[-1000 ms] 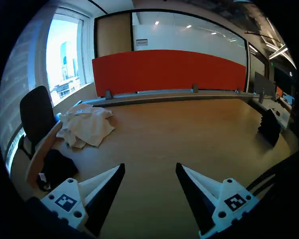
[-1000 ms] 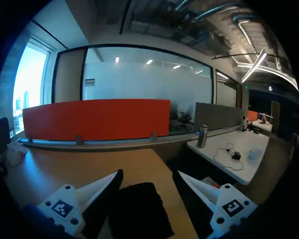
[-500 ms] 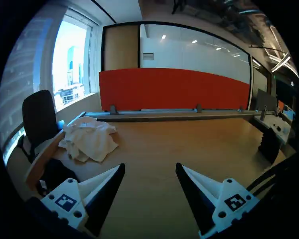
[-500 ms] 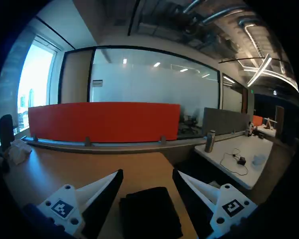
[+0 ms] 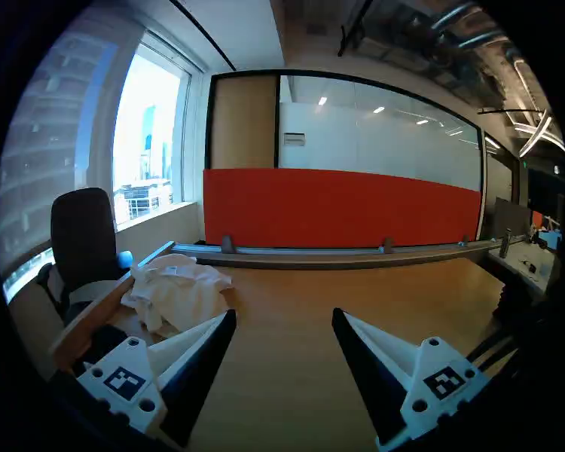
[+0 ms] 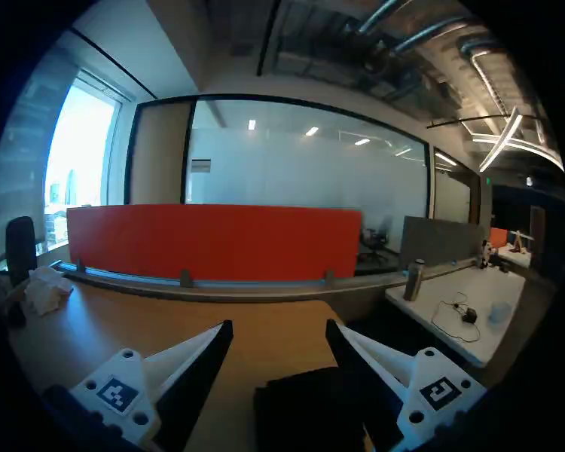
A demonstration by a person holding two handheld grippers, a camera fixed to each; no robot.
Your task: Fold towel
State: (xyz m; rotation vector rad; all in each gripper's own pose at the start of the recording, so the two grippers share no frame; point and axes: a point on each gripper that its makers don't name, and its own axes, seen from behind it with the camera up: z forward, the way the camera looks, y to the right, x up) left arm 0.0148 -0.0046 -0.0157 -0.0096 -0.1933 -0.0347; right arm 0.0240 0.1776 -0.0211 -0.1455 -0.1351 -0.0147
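Left claw (image 5: 283, 312): fingers spread wide, nothing between them, held above the desk.
Right claw (image 6: 279, 322): also wide open and holding nothing.
Towel (image 5: 178, 296): a crumpled white heap at the window end of the desk, just past the left claw's left finger. From the right gripper view it sits far off to the left (image 6: 45, 289).
Desk (image 5: 373, 297): bare wood, long, running to the divider.
Divider (image 5: 343, 207): a red panel standing along the desk's far edge.
Chair (image 5: 83, 233): black, at the window end, beside the towel.
Dark cloth (image 6: 313, 407): folded black, lying low between the right claw's fingers, neither finger pressing on it.
Bottle (image 6: 413, 280): upright on the neighbouring white desk.
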